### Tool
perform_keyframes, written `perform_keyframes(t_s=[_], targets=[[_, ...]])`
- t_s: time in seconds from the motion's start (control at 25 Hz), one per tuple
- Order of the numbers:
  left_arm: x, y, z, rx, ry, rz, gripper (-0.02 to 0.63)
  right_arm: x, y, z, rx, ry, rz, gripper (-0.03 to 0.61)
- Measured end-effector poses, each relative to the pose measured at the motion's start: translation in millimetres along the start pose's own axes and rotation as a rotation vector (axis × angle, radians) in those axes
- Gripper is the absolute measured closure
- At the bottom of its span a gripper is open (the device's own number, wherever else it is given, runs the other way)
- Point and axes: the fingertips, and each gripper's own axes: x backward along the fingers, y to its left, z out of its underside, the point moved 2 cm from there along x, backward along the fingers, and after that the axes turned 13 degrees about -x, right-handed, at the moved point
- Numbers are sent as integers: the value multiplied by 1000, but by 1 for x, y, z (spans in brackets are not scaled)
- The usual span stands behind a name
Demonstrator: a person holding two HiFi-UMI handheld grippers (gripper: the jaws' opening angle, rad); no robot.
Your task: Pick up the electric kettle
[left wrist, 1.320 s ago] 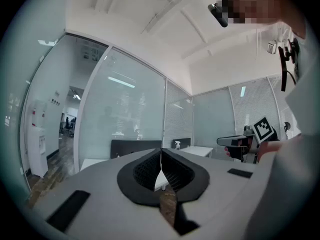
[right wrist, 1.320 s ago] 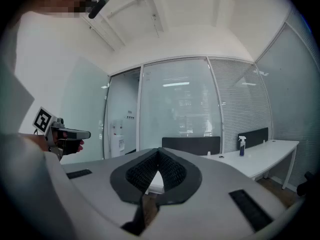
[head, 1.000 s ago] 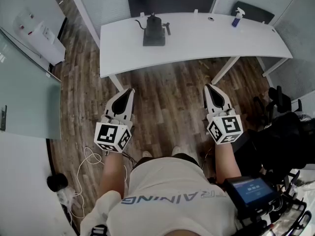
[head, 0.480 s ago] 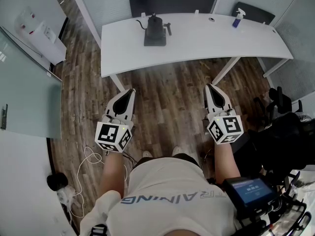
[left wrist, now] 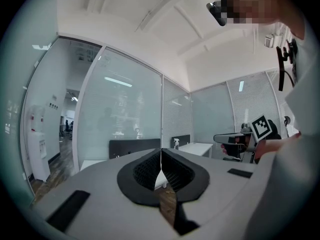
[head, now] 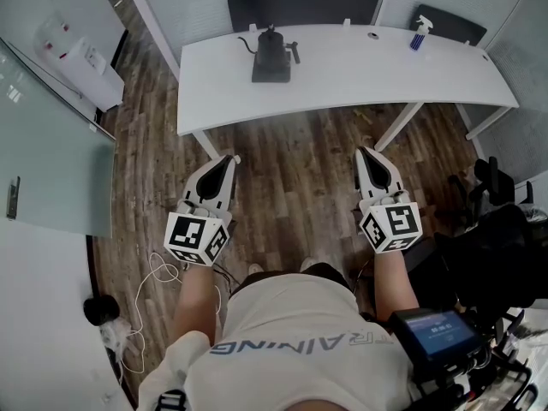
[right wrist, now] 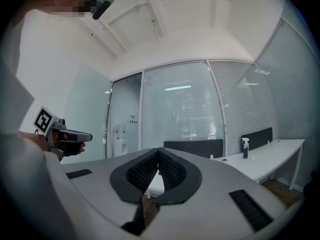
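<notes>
The black gooseneck electric kettle (head: 270, 51) stands on its dark base on the white desk (head: 342, 71), left of the middle. Both grippers hang well short of the desk, over the wooden floor, pointing toward it. My left gripper (head: 227, 160) is shut with nothing in it, and in its own view the ribbed pads (left wrist: 150, 170) meet along one seam. My right gripper (head: 367, 151) is likewise shut and empty, pads (right wrist: 170, 170) pressed together. Neither gripper view shows the kettle.
A blue spray bottle (head: 418, 33) stands at the desk's far right. Black screens line its far edge. A water dispenser (head: 81, 58) and glass wall are at left, a black chair (head: 492, 182) at right, a white cable (head: 147, 285) on the floor.
The desk and kettle sit slightly lower in the head view, as if a little nearer. Both grippers keep nearly the same pose and stay shut.
</notes>
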Motion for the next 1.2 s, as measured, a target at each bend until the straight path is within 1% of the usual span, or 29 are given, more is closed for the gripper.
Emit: perform_keyframes(t_s=[0.16, 0.28, 0.44, 0.64, 0.84, 1.08, 1.2], targets=[[-25, -30, -4, -2, 21, -10, 594, 5, -33, -2, 48, 16, -32, 568], [-48, -51, -5, -11, 34, -21, 594, 0, -62, -2, 51, 27, -62, 568], [-44, -55, -1, -5, 40, -55, 594, 1, -64, 7, 34, 44, -100, 568], [-45, -46, 1, 26, 29, -86, 594, -7, -66, 5, 42, 46, -121, 568], [-58, -42, 3, 34, 23, -62, 594, -12, -72, 5, 49, 57, -101, 568], [-100, -6, 20, 55, 17, -24, 594, -56, -82, 13, 54, 78, -58, 568], [-120, 20, 26, 59, 14, -12, 594, -89, -85, 15, 50, 87, -34, 568]])
